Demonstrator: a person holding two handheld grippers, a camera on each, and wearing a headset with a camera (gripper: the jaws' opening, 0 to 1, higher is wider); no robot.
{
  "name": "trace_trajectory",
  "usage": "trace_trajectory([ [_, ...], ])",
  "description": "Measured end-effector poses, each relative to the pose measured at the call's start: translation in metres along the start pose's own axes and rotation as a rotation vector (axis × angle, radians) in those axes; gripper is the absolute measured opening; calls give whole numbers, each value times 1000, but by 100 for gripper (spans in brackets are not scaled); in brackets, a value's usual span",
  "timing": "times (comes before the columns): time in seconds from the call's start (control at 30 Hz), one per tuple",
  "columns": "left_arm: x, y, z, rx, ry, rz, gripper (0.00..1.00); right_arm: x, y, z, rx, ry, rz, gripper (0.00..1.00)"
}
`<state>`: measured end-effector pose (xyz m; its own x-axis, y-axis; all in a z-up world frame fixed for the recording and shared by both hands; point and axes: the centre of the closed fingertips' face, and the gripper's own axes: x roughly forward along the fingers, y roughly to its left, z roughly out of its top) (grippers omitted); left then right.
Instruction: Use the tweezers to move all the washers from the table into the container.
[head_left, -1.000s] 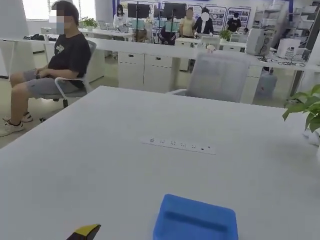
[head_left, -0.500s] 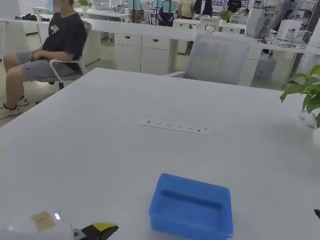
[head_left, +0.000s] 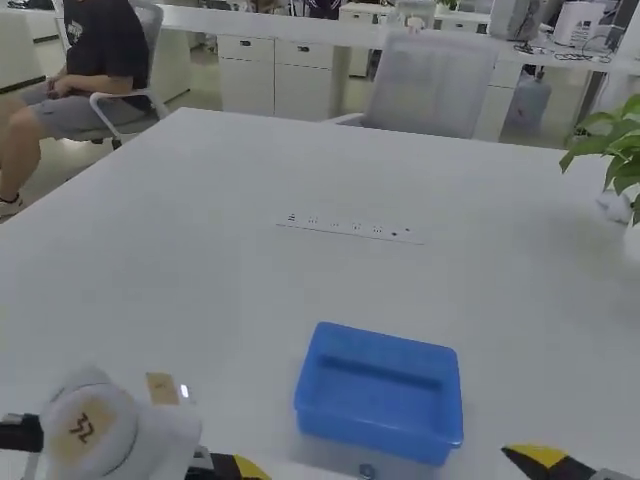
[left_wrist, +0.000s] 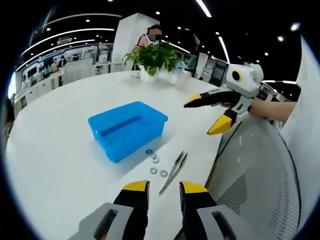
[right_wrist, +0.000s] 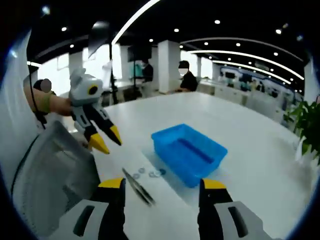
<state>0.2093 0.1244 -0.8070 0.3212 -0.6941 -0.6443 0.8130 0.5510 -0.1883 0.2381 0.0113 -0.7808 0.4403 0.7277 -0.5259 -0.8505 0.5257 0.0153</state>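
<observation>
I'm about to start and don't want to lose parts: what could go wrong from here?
The tweezers lie near the table edge; a clumsy grab by the open left gripper or right gripper might push them off. The washers are small, flat and clustered beside the container, so they could scatter or slip from the tweezers.

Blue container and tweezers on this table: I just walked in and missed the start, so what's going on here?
The left gripper and the right gripper, both hand-held, hover above the white table, open and holding nothing. The tweezers lie untouched on the table beside a few washers, next to the blue container, which looks empty. No washer has been moved yet.
</observation>
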Motion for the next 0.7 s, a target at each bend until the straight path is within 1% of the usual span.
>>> trace_trajectory([
  [0.03,2,-1,-1,10,11,-8,20,4,3,0,-19,6,21,50],
  [0.1,8,-5,-6,26,53,-40,18,9,6,-1,-34,19,39,45],
  [0.13,9,-5,-8,39,69,-44,17,12,11,-2,-45,27,71,42],
  [0.17,12,-5,-10,55,82,-44,16,14,13,-3,-49,34,89,39],
  [0.23,16,-7,-16,93,124,-59,13,19,18,-8,-81,63,126,33],
  [0.27,17,-7,-19,107,139,-59,12,22,21,-13,-109,94,151,31],
  [0.3,20,-7,-21,118,156,-60,12,24,21,-17,-131,116,158,29],
  [0.33,22,-7,-24,124,171,-64,12,27,23,-22,-169,145,176,27],
  [0.37,24,-5,-26,140,190,-56,11,29,24,-26,-191,166,190,26],
  [0.4,26,-4,-28,160,202,-51,11,32,28,-31,-212,191,217,24],
  [0.43,27,-4,-32,174,228,-57,10,33,29,-35,-222,206,225,23],
  [0.47,28,-3,-33,180,235,-53,10,36,31,-40,-259,232,243,20],
  [0.57,32,1,-34,214,254,-43,7,39,33,-48,-318,275,267,15],
  [0.63,35,2,-34,251,266,-42,5,43,32,-50,-343,289,267,15],
  [0.7,36,2,-34,267,277,-49,2,45,31,-52,-350,297,274,12],
])
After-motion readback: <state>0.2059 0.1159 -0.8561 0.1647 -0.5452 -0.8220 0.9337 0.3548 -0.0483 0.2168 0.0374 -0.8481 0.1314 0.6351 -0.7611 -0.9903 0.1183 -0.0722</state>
